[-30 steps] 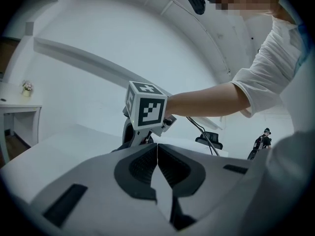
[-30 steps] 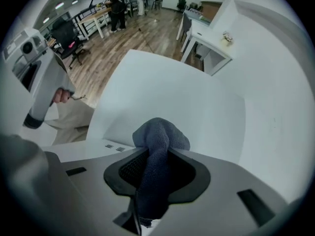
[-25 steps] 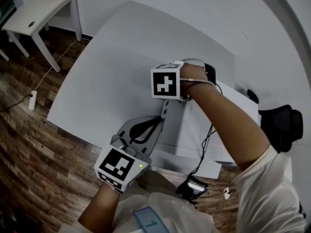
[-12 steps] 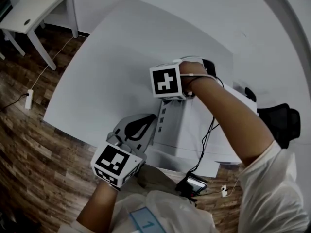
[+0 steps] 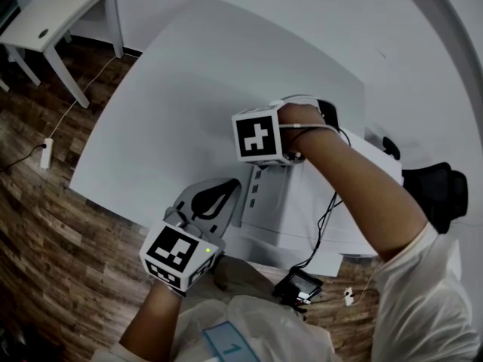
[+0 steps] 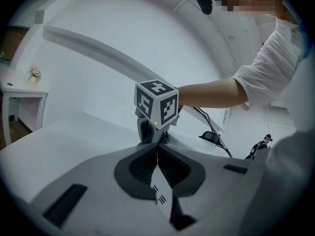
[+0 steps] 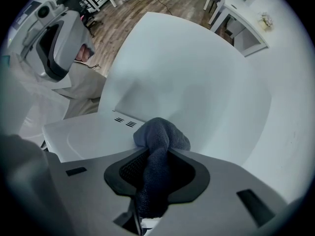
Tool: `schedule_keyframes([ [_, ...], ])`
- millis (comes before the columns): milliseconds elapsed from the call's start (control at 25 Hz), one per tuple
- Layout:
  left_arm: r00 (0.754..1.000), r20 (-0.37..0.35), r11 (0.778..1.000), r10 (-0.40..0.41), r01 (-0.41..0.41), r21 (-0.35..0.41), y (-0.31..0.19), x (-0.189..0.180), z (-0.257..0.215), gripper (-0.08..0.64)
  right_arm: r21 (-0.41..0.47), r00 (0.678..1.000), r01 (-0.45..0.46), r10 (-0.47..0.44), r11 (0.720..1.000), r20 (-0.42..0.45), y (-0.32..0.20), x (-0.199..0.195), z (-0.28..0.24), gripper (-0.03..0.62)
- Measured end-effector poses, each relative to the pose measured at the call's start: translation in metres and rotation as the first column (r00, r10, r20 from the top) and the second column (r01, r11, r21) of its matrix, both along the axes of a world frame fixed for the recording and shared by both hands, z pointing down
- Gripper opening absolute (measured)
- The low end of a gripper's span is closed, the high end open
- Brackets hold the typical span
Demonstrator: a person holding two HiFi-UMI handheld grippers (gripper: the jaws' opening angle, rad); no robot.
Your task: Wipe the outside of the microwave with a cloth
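Observation:
The white microwave (image 5: pixel 302 210) stands on the white table (image 5: pixel 173 104), near its front right edge. My right gripper (image 7: pixel 156 149) points steeply down onto the microwave's top (image 7: pixel 93 136) and is shut on a dark blue-grey cloth (image 7: pixel 160 136), which bunches against the top close to the vent slots (image 7: pixel 124 121). Its marker cube (image 5: pixel 260 136) hides the jaws in the head view. My left gripper (image 5: pixel 235 191) lies nearly level against the microwave's left side, its jaws closed with nothing between them (image 6: pixel 157 149).
A small white side table (image 5: pixel 53 13) stands far left on the wooden floor, with a power strip (image 5: pixel 49 155) and cable below it. A dark device (image 5: pixel 298 286) with cables hangs near the table's front edge. A black object (image 5: pixel 441 194) sits at right.
My left gripper has sunk a little beside the microwave. The right gripper has tilted slightly on the top, still holding the cloth.

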State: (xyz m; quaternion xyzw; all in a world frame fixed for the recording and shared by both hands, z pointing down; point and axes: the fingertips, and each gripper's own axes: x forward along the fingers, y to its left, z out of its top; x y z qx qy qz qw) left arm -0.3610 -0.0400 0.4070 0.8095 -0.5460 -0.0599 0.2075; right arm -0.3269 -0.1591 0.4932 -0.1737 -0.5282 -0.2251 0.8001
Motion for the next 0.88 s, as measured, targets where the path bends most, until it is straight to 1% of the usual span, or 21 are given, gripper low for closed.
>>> schedule_keyframes([
  [120,1.000,0.001,1.000,-0.003,0.003,0.006,0.000,-0.001,0.003,0.005,-0.002,1.000,-0.002,0.002,1.000,-0.014,0.008,0.003,0.001,0.117],
  [280,1.000,0.002,1.000,0.001,-0.001,-0.003,0.002,-0.002,0.006,0.005,-0.014,1.000,0.009,-0.009,1.000,-0.024,0.023,0.006,0.001,0.117],
  [520,1.000,0.006,1.000,-0.005,0.005,-0.015,0.007,-0.008,0.006,0.005,-0.046,0.998,0.058,-0.058,0.997,0.005,0.045,0.005,-0.002,0.117],
  [680,1.000,0.007,1.000,-0.005,0.005,-0.013,0.013,-0.006,0.009,0.005,-0.083,0.999,0.054,-0.054,0.995,-0.002,0.068,0.010,-0.002,0.117],
  [880,1.000,0.012,1.000,0.001,-0.001,-0.007,0.022,-0.002,0.007,0.005,-0.094,0.999,0.036,-0.037,0.995,-0.014,0.094,0.018,-0.003,0.117],
])
